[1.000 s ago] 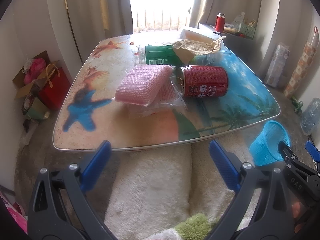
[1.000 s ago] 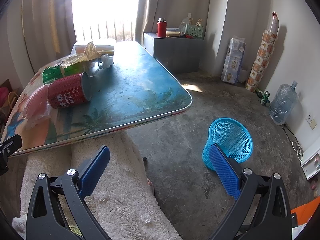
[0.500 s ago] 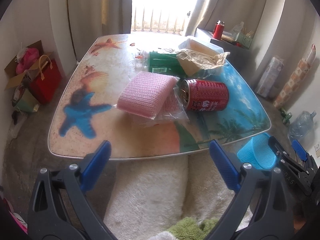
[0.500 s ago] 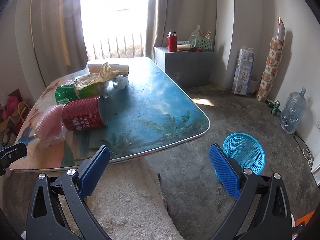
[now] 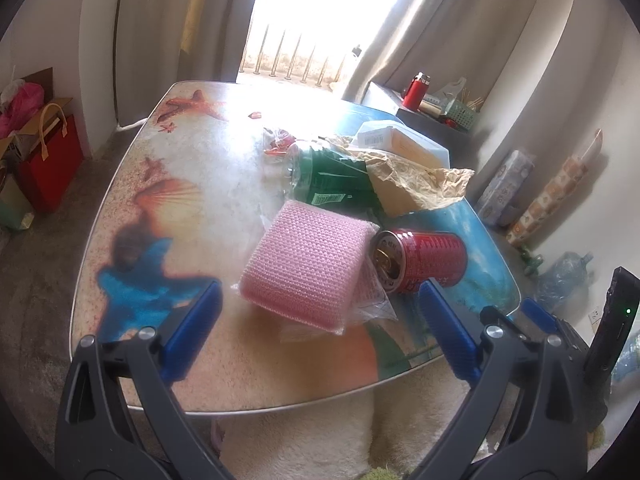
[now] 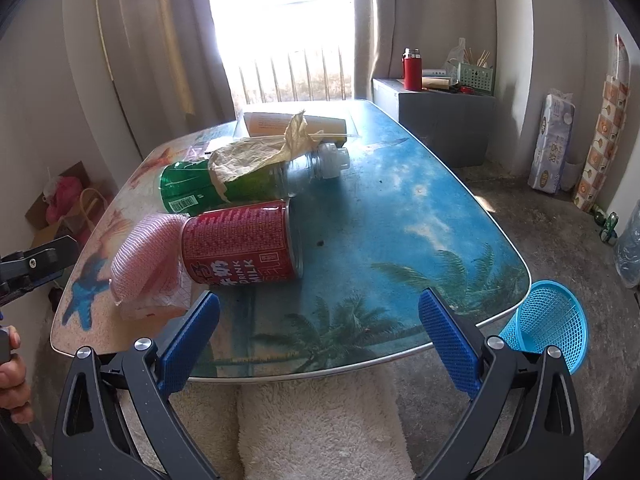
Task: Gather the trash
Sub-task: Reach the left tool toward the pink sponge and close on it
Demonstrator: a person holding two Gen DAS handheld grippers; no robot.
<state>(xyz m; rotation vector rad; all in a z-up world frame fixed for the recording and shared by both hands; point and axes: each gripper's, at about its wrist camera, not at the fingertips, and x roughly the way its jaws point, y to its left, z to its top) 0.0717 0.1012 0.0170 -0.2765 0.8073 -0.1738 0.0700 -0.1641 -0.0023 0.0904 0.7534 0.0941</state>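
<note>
I am holding my left hand-held gripper [image 5: 318,324] wide open and empty, just in front of the pink bubble wrap [image 5: 308,268]. My right hand-held gripper [image 6: 318,326] is wide open and empty too, just in front of the red can [image 6: 240,246].

All the trash is sitting on the tabletop [image 6: 400,216]. The red can is lying on its side, touching the pink bubble wrap. Behind the can, a green bottle [image 6: 224,186] is lying down with crumpled brown paper [image 6: 256,152] on top of it. The blue basket [image 6: 548,330] is on the floor, near the right corner of the tabletop and well apart from the can.

I think I am picking the first piece now. The can is round, so it could roll. I want one finger on each side of its middle before I squeeze. The bubble wrap is soft and squashy, so a slow, deep grab should work best.
</note>
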